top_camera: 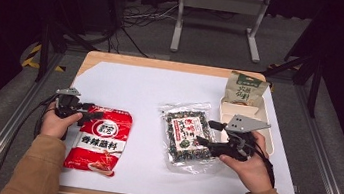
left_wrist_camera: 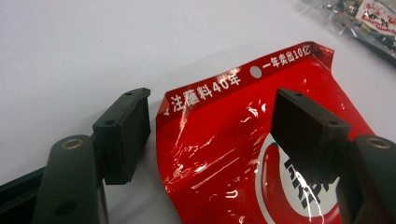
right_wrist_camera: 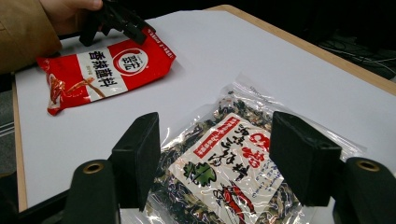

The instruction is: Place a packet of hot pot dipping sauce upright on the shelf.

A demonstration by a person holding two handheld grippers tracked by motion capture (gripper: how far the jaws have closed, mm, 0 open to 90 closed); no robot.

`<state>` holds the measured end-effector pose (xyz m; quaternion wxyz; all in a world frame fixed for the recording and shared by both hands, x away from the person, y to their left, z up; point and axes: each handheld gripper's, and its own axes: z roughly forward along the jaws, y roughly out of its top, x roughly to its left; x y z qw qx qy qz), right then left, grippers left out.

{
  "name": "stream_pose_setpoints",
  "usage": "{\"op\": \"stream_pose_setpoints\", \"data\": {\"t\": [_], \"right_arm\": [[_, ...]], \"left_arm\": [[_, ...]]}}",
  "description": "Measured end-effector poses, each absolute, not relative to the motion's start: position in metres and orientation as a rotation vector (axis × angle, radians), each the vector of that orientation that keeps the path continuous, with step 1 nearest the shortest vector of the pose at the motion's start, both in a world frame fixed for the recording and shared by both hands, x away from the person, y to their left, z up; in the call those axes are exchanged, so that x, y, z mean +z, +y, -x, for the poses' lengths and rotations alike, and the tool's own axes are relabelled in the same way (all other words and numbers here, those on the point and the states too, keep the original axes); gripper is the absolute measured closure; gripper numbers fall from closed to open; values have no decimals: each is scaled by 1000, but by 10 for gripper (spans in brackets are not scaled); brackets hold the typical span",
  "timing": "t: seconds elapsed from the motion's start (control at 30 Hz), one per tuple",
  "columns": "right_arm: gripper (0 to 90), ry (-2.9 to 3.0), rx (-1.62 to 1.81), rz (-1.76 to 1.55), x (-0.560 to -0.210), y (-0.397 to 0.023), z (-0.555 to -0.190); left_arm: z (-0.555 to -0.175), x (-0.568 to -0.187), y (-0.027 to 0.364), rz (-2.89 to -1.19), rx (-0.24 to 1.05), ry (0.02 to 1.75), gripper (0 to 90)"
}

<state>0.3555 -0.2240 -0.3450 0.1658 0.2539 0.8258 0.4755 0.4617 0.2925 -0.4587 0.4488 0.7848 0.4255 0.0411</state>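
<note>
Black jaws of the left gripper [left_wrist_camera: 212,140] stand parted astride the top corner of the red sauce packet [left_wrist_camera: 261,154], pads not pressing. Right gripper [right_wrist_camera: 224,163] likewise open, clear seaweed packet [right_wrist_camera: 224,172] between its jaws. Step, as judged: pre-grasp on both. Next: close squarely on each edge.

Glossy red plastic sauce packet [top_camera: 100,139] w/ white label band & round logo: lies flat on the white surface, lower left of high view, top edge slightly curled. Clear plastic bag of dark dried greens [top_camera: 187,134] w/ red-white label: flat, sealed, centre-right of frame, tilted a bit. Well apart.
</note>
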Motion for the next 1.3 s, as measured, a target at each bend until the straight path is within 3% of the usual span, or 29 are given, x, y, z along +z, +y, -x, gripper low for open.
{"op": "stream_pose_setpoints", "data": {"t": [0.37,0.7,0.97,1.3], "right_arm": [[334,2350,1353,-747,-348,-226,-357],[354,2341,1349,-755,-351,-226,-359],[373,2344,1357,-763,-351,-227,-360],[439,2362,1373,-777,-351,-227,-359]], "left_arm": [[-459,-457,287,-1989,89,1026,327],[-453,-450,287,-2065,221,1006,593],[-451,-449,282,-2125,266,986,675],[-449,-448,278,-2160,288,961,841]]}}
